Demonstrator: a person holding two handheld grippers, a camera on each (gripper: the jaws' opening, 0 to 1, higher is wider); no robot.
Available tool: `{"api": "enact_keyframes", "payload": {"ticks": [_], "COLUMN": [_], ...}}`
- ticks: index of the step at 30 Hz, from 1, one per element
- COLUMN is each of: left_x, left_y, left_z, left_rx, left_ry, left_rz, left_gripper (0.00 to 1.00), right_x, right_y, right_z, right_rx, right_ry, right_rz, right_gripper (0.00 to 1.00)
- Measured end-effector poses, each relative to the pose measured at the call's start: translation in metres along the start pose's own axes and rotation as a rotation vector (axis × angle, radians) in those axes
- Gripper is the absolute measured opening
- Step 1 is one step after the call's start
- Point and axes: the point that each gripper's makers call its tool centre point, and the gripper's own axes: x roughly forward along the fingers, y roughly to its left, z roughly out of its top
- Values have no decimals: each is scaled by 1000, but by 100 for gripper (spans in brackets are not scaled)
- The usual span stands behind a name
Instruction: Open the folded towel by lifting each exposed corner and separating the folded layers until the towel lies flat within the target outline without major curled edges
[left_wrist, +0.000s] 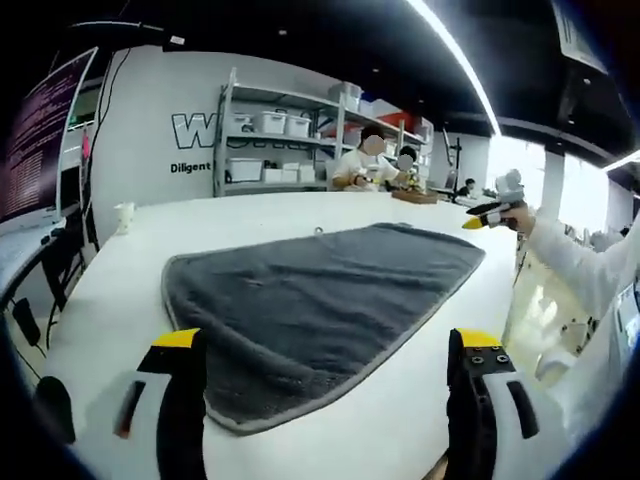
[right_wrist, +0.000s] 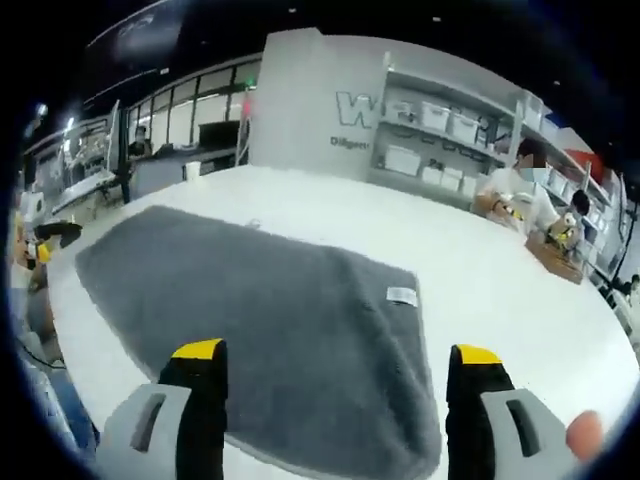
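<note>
Above the flat grey towel (left_wrist: 320, 310), both grippers wide apart, empty.

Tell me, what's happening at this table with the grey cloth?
A person is holding a two-jaw gripper in each hand over a grey towel spread on a white table. The left gripper and right gripper both hang open above the towel, gripping nothing. The towel looks nearly flat, its small label showing.

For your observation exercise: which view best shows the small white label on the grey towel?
The right gripper view: the white label sits plainly on the towel near its far edge. In the left gripper view the towel lies spread, but I can't make out a label.
</note>
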Motion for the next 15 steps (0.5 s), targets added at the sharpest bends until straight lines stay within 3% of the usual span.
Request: {"api": "enact_keyframes", "payload": {"ticks": [3,7,8,15], "left_x": [2,7,8,19], "left_y": [1,4,4,6], "left_z": [0,3,4,5], "left_rx": [8,5,4,8], "left_ry": [2,-1,-3,6], "left_rz": [3,-2,-3,-2], "left_gripper": [100,100,100,100], "right_x": [19,50,70,117], "right_y": [-18,-44,-62,-86], "right_z": [10,15,15,2], "right_rx": [3,-11,-5,85], "right_ry": [-16,-18,-14,11], "right_rz": [-18,-53,-67,-63], "right_gripper": [87,79,77,72]}}
